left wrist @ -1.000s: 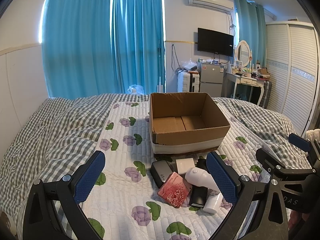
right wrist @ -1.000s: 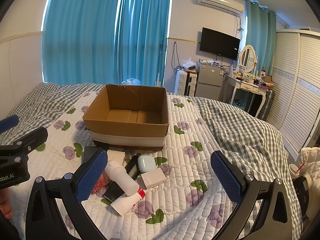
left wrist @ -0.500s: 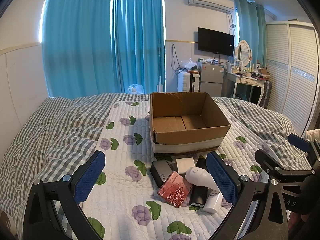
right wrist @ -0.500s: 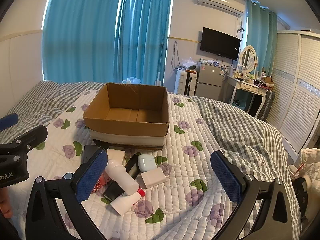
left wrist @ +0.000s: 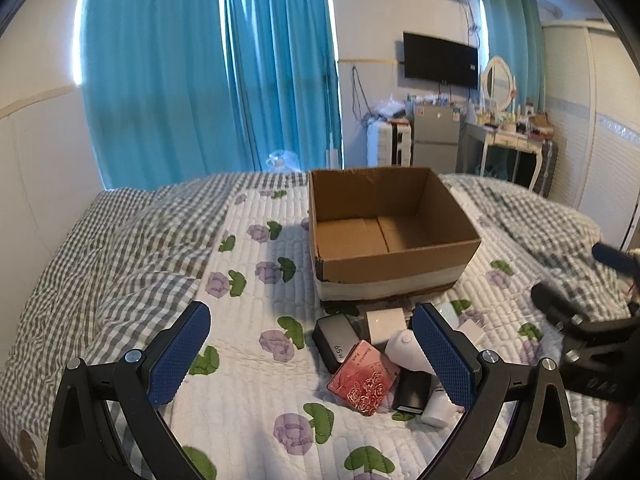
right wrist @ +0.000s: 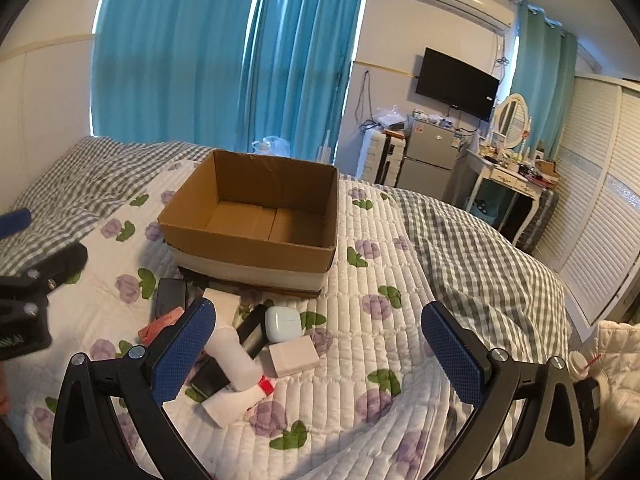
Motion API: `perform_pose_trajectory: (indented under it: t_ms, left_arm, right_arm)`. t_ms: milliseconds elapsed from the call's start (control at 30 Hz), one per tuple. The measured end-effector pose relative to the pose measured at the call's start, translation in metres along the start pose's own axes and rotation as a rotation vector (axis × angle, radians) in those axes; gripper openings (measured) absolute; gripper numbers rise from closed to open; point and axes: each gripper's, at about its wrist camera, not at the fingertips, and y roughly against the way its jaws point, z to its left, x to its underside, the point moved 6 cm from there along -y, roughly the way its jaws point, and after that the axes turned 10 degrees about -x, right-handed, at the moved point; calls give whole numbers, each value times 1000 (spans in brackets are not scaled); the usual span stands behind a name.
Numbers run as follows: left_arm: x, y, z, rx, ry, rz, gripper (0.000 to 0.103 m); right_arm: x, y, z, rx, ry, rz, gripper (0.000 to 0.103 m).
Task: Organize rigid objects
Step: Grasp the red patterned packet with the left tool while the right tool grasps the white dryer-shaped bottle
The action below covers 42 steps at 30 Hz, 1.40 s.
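Note:
An open, empty cardboard box [left wrist: 394, 236] [right wrist: 256, 220] sits on the floral quilt. In front of it lies a pile of small items: a red rose-pattern case [left wrist: 362, 378], a black case [left wrist: 334, 342], a white box [left wrist: 386, 320], a white bottle [right wrist: 234, 354], a white earbud case [right wrist: 283, 322], a white flat box [right wrist: 294, 356] and a black bar [right wrist: 252, 330]. My left gripper [left wrist: 310, 354] is open and empty, above the quilt left of the pile. My right gripper [right wrist: 320, 354] is open and empty over the pile's right side.
The bed has a grey checked duvet [left wrist: 120, 248] on both sides of the quilt. Blue curtains [left wrist: 208, 80], a TV [right wrist: 456, 84], a small fridge [right wrist: 424, 160], a dressing table [right wrist: 508, 172] and a white wardrobe [right wrist: 600, 220] stand beyond the bed.
Both grippers have tilted and shifted slightly; the box and pile sit a little differently in each view. Nothing was taken hold of; both stay open.

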Motion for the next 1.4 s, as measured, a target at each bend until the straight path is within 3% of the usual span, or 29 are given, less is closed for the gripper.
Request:
perform_pose_trajectory:
  t_ms: [167,267,367,500,567,633,700,767,867,967,1067,1200,1400]
  left_arm:
    - [33,-53,-24,22,-64,160,103]
    - [66,-87,-39,-12,-159,251,102]
    - [86,-110,-42,-47,-187,323,101]
    - [93,-126,-49,5,-164,369,101]
    - [97,-130,-56,38,-183,391,90]
    - [98,-126,-64,120,-176,403,67]
    - [98,-120,-67,138,-189,396,58]
    - [98,-112,-68,140,-210,383,40]
    - [91,-94,-64,214,-178,378,21]
    - [84,-78,-72,315,-165,361,14]
    - [88,-84,-89,354,-188,373,12]
    - [82,-75,-83,316,-180,330,9]
    - [53,-63,-35,251,-82,279,9]
  right_arm:
    - [4,-29,-7,-20,21,59,103]
    - [21,-48,-9,-42,22,111,103]
    - [44,-67,-11,-63,18,168,103]
    - [61,-84,-19,-87,-36,241,103]
    - [62,-88,-24,-109,-77,246,103]
    - [63,-88,-27,-117,-100,253,103]
    - [65,-88,-29,-115,-110,254,103]
    - [64,-86,-29,-114,-114,249,103]
    - [63,-85,-28,-104,-109,244,103]
    - [62,-84,-24,-95,-88,238,103]
    - [62,-83,-19,-102,-63,237,103]
    - [62,-83,-9,-124,-30,236,103]
    - [52,-91,9,-188,25,244,103]
